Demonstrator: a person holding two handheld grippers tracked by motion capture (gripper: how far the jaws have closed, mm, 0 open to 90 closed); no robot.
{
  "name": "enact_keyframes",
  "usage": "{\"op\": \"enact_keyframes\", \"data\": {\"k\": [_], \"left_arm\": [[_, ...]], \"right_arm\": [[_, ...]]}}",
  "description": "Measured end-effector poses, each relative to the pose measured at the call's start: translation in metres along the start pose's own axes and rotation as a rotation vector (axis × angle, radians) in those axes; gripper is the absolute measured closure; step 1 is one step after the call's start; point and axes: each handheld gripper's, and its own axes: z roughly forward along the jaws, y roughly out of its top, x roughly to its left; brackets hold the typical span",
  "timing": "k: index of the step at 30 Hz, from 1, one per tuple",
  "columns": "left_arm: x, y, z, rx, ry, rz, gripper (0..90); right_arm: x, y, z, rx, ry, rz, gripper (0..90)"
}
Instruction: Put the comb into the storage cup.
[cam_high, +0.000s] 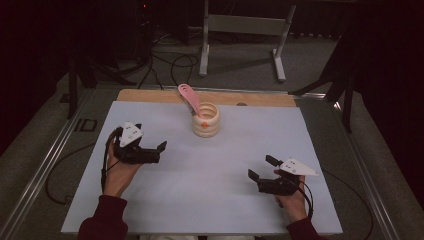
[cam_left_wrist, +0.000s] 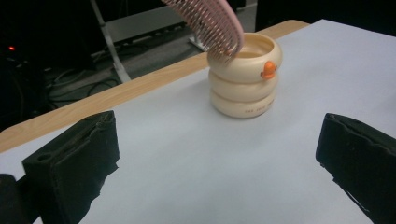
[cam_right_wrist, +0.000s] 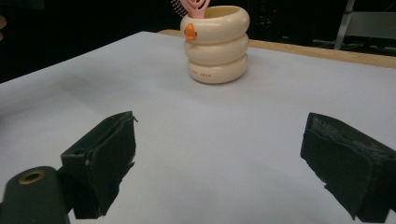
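A cream ribbed cup (cam_high: 205, 120) with an orange knob on its side stands upright at the back middle of the pale sheet (cam_high: 215, 165). A pink comb (cam_high: 190, 99) leans out of it toward the back left. My left gripper (cam_high: 150, 136) hovers at the left, open, pointing toward the cup (cam_left_wrist: 243, 79) and the comb (cam_left_wrist: 210, 25), with nothing between its jaws (cam_left_wrist: 219, 158). My right gripper (cam_high: 262, 167) is at the front right, open and empty too (cam_right_wrist: 224, 163), facing the cup (cam_right_wrist: 217, 44), from which the comb (cam_right_wrist: 196, 7) rises.
The pale sheet lies on a wooden board whose bare strip (cam_high: 150, 96) shows along the far edge. Behind the table stand a grey metal frame (cam_high: 240, 25) and loose cables (cam_high: 170, 65) on the floor. Metal rails (cam_high: 45, 165) run along the table's sides.
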Motion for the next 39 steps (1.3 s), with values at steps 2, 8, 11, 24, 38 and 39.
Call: {"op": "enact_keyframes", "data": {"k": [2, 8, 11, 24, 38, 39], "left_arm": [[0.001, -0.006, -0.004, -0.001, -0.003, -0.01, 0.0], [0.003, -0.024, -0.015, 0.002, -0.002, -0.029, 0.0], [0.004, -0.032, -0.022, -0.007, 0.004, -0.043, 0.0], [0.007, -0.066, -0.047, -0.068, 0.028, -0.092, 0.0], [0.005, -0.079, -0.052, -0.081, 0.035, -0.108, 0.0], [0.006, -0.08, -0.053, -0.084, 0.037, -0.11, 0.0]], "right_arm": [[-0.001, 0.0, 0.0, 0.001, -0.007, -0.006, 10.2], [-0.002, 0.0, -0.003, 0.003, -0.025, -0.028, 10.2], [-0.002, 0.0, -0.004, -0.002, -0.029, -0.024, 10.2], [0.002, 0.003, -0.009, -0.024, -0.041, -0.038, 10.2], [0.0, 0.004, -0.017, -0.046, -0.071, -0.048, 10.1], [0.0, 0.004, -0.017, -0.045, -0.079, -0.053, 10.1]]}}
